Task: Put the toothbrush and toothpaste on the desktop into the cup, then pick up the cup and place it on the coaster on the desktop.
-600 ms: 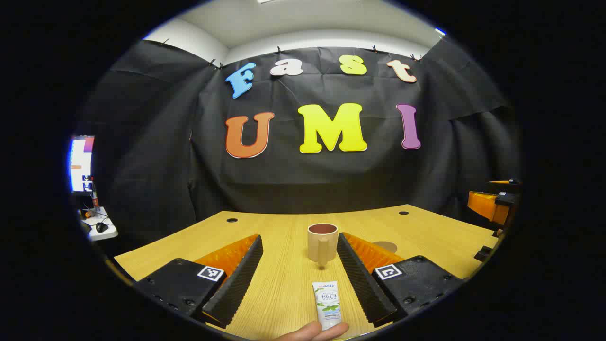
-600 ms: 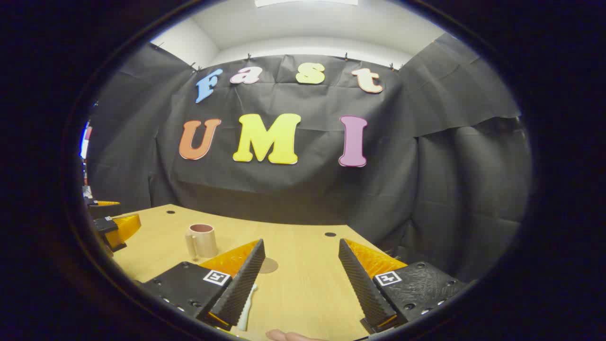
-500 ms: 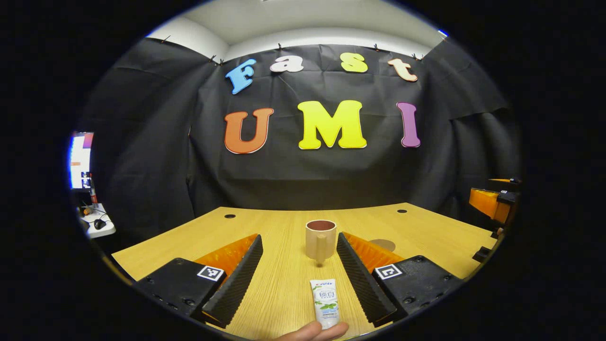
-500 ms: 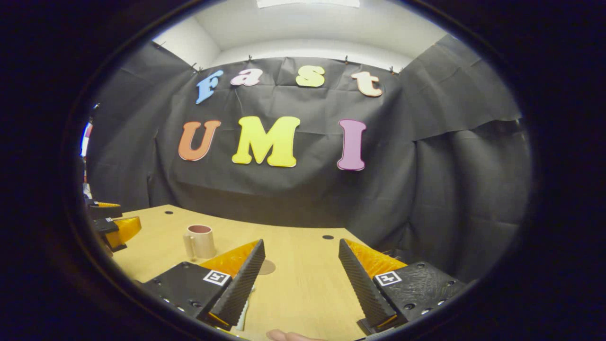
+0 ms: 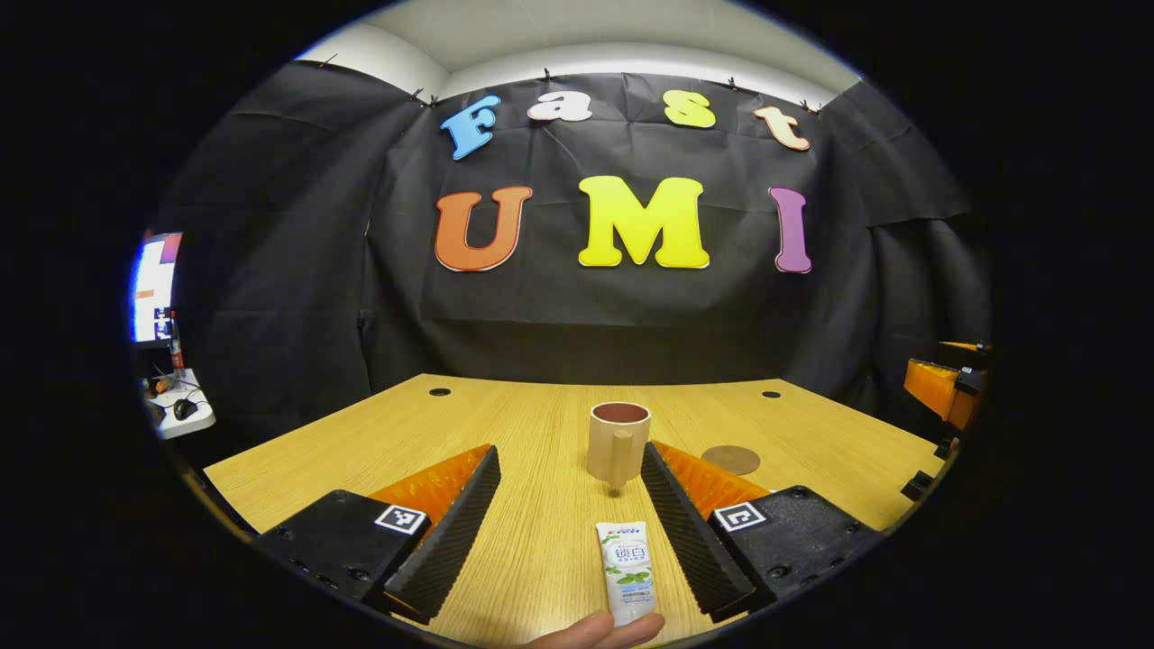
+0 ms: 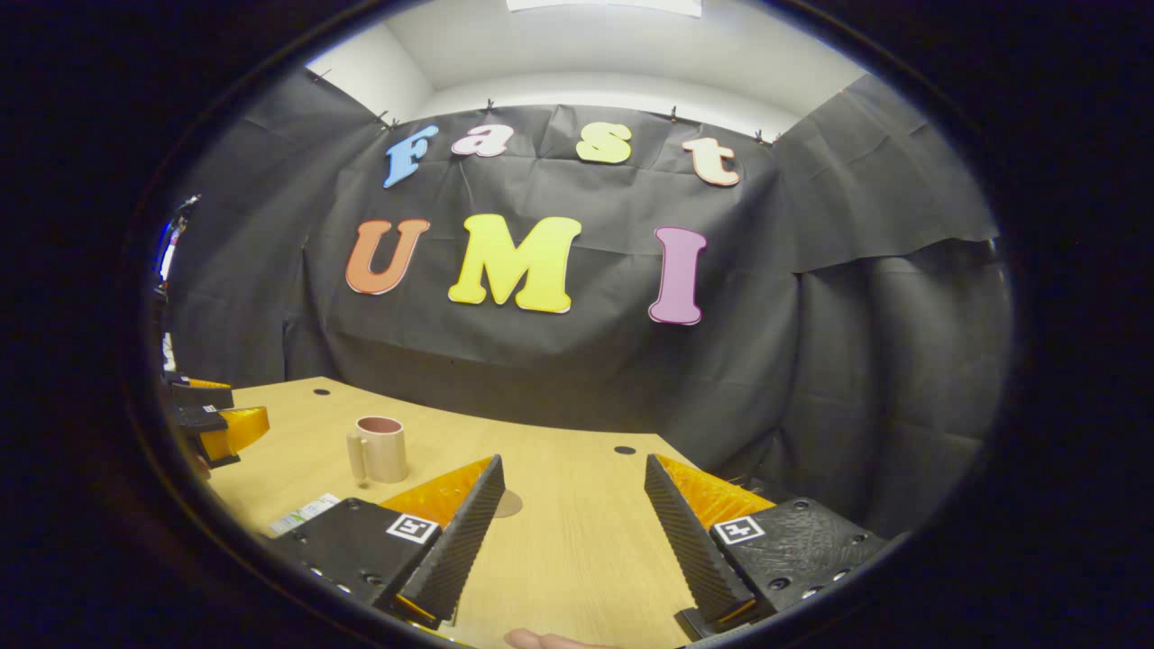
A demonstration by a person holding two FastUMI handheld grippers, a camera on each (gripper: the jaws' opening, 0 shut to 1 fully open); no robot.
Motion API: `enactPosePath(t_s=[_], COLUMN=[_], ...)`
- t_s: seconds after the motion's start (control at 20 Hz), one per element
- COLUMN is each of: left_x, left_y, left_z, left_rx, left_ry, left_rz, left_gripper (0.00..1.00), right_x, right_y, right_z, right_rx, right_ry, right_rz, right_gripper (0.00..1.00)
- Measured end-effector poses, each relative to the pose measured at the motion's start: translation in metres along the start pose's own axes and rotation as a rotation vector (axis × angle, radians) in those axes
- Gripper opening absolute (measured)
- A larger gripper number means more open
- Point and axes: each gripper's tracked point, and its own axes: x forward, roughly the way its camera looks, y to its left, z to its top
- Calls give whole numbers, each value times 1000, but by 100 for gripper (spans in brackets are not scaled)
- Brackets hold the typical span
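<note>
Your desktop (image 5: pixel 379 442) fills the lower half of the left gripper view, a pale wood surface running back to the black cloth wall.

On it, a little right of centre frame, stands the cup (image 5: pixel 618 442), upright, its handle turned toward you and its mouth open; nothing stands up out of it. It looks like ceramic, so I would judge it stiff, fairly heavy for its size and breakable. Take it by the handle or across the wall, squarely, because a glazed side may slip.

The coaster (image 5: pixel 731 460) lies flat to the right of the cup, near it but apart, with nothing on it. In the right gripper view it peeks out at lower centre, behind your left finger.

The toothpaste (image 5: pixel 626 572) lies at the bottom centre of the left gripper view, lengthwise toward the cup, between the spread fingers of your left gripper (image 5: pixel 568 527) but touched by neither. It is a soft, light tube that will dent; pinch it across the flat middle.

The toothbrush I cannot make out in either view.

Your right gripper (image 6: pixel 572 532), at the bottom of its own view, is likewise spread wide and holds nothing. A fingertip (image 5: pixel 604 629) shows at the bottom edge of the left gripper view.
</note>
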Motion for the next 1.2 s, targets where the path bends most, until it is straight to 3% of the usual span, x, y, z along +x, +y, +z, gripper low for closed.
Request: enactPosePath(t_s=[0.35, 0.95, 1.1, 1.2], left_x=[2, -8, -8, -9], left_y=[-2, -30, -33, -35], left_z=[-11, -120, -126, -131], left_rx=[6, -3, 8, 24], left_ry=[28, 463, 499, 521], left_rz=[-3, -84, -85, -85], left_gripper=[100, 100, 100, 94], right_x=[2, 9, 9, 10], right_y=[-1, 4, 7, 9], right_z=[-5, -45, -53, -59], right_rx=[0, 6, 8, 8], right_ry=[8, 98, 120, 134], right_rz=[0, 17, 28, 33], right_gripper=[96, 96, 96, 96])
